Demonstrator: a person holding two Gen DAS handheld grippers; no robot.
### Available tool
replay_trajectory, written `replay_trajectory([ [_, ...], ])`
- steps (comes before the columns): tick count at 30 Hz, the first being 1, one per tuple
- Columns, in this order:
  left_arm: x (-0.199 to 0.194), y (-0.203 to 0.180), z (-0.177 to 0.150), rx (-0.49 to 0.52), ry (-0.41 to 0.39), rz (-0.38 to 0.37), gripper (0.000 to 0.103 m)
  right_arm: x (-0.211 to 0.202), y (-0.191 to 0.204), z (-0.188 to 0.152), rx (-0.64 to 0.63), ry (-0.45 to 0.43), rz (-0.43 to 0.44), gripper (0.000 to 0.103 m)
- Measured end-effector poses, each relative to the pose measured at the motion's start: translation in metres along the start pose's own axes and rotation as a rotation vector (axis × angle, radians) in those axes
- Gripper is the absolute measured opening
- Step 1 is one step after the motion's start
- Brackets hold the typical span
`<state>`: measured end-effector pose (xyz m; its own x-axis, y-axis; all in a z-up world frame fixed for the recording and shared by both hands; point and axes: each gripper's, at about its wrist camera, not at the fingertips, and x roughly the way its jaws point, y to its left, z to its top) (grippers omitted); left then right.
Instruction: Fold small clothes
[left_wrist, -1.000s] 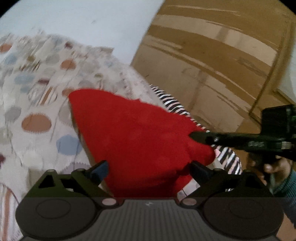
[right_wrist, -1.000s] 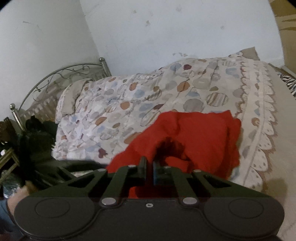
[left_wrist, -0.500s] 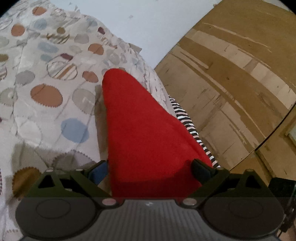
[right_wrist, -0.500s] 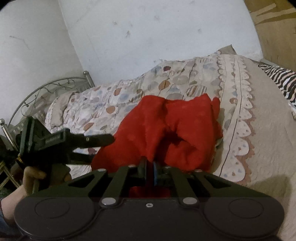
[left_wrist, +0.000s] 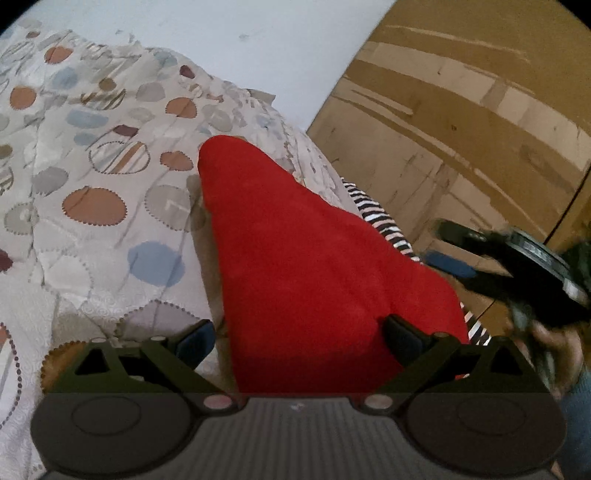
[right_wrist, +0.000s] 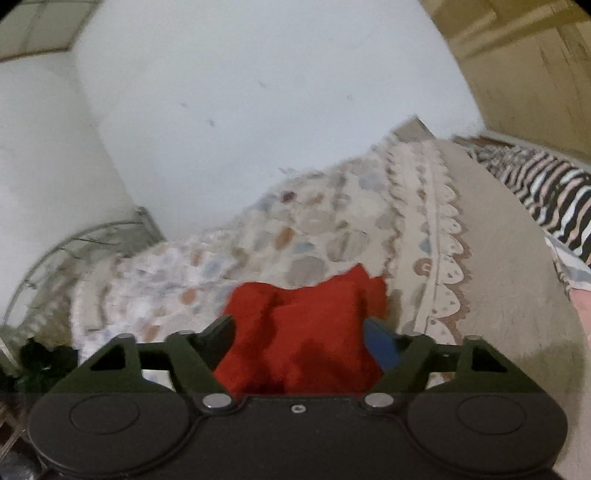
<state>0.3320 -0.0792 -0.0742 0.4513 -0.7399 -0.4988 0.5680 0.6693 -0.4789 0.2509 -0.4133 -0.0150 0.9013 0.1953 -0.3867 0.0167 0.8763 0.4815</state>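
Lay spread on the patterned bedspread (left_wrist: 96, 173) — a red garment (left_wrist: 314, 266), just beside a zebra-striped cloth (right_wrist: 546, 192) near the bed's edge. Stood with jaws wide, left gripper (left_wrist: 299, 332), red fabric between the fingers but no pad seen pressing on it. Had just been opening, right gripper (right_wrist: 299, 332) — jaws now apart, cloth between them, released rather than pinched. Showed blurred at the left view's right edge, that same right gripper.

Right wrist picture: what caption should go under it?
Open right tool over a red cloth on the spotted bedspread.
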Motion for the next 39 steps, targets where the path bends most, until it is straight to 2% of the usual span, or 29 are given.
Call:
replay_trajectory([
  [2,-0.001,-0.001,-0.001,0.012,-0.002,0.000,0.099,0.032,-0.002,0.006,-0.018,0.063,-0.057,0.070],
  [3,-0.002,-0.002,-0.001,0.015,-0.004,0.000,0.099,0.046,-0.003,0.005,-0.024,0.087,-0.083,0.061],
  [4,-0.002,-0.001,-0.001,0.017,-0.006,0.000,0.099,0.060,-0.005,0.004,-0.025,0.115,-0.099,0.037],
  [5,-0.002,-0.001,0.000,0.016,-0.006,-0.001,0.099,0.067,-0.006,0.003,-0.020,0.117,-0.107,0.024],
  [6,-0.002,0.001,0.000,0.009,-0.006,-0.003,0.099,0.069,-0.003,0.003,-0.027,0.103,-0.122,0.017],
  [10,-0.001,0.003,0.000,0.003,-0.003,-0.015,0.100,0.049,0.027,0.006,-0.211,-0.065,-0.135,0.012],
  [12,0.000,0.004,0.000,-0.003,-0.003,-0.015,0.101,0.042,0.031,0.005,-0.261,-0.120,-0.172,0.012],
  [13,0.001,0.004,0.000,-0.006,-0.003,-0.016,0.101,0.046,0.029,0.004,-0.275,-0.112,-0.193,0.012],
  [16,0.001,0.004,0.000,-0.008,-0.004,-0.011,0.101,0.066,0.009,-0.010,-0.268,-0.015,-0.252,0.013],
  [18,0.001,0.003,0.000,-0.004,-0.005,-0.007,0.101,0.072,-0.001,-0.018,-0.246,0.010,-0.257,0.015],
  [20,0.001,0.002,-0.001,0.001,-0.009,0.001,0.102,0.069,-0.004,-0.019,-0.190,-0.007,-0.245,0.020],
  [22,0.001,0.000,-0.003,0.008,-0.014,0.008,0.102,0.062,-0.001,-0.015,-0.154,-0.015,-0.256,0.034],
  [24,0.001,-0.001,-0.003,0.003,-0.016,0.011,0.102,0.053,0.006,-0.010,-0.147,-0.031,-0.249,0.043],
  [25,0.001,-0.001,-0.003,0.001,-0.017,0.012,0.102,0.046,0.012,-0.008,-0.146,-0.046,-0.235,0.054],
  [27,0.001,-0.002,-0.003,0.006,-0.020,0.017,0.102,0.037,0.020,-0.006,-0.142,-0.061,-0.200,0.069],
  [29,0.000,-0.004,-0.003,0.015,-0.025,0.026,0.102,0.032,0.030,-0.009,-0.151,-0.064,-0.155,0.074],
  [31,0.000,-0.004,-0.004,0.008,-0.025,0.028,0.102,0.031,0.040,-0.016,-0.190,-0.061,-0.145,0.085],
  [35,0.002,0.002,-0.004,-0.027,-0.012,0.006,0.102,0.047,0.043,-0.048,-0.256,0.008,-0.208,0.092],
  [37,0.004,0.004,-0.004,-0.038,0.000,-0.001,0.102,0.053,0.034,-0.063,-0.245,-0.011,-0.252,0.102],
  [39,0.007,0.006,-0.005,-0.044,0.008,-0.006,0.102,0.057,0.017,-0.071,-0.181,-0.020,-0.212,0.102],
])
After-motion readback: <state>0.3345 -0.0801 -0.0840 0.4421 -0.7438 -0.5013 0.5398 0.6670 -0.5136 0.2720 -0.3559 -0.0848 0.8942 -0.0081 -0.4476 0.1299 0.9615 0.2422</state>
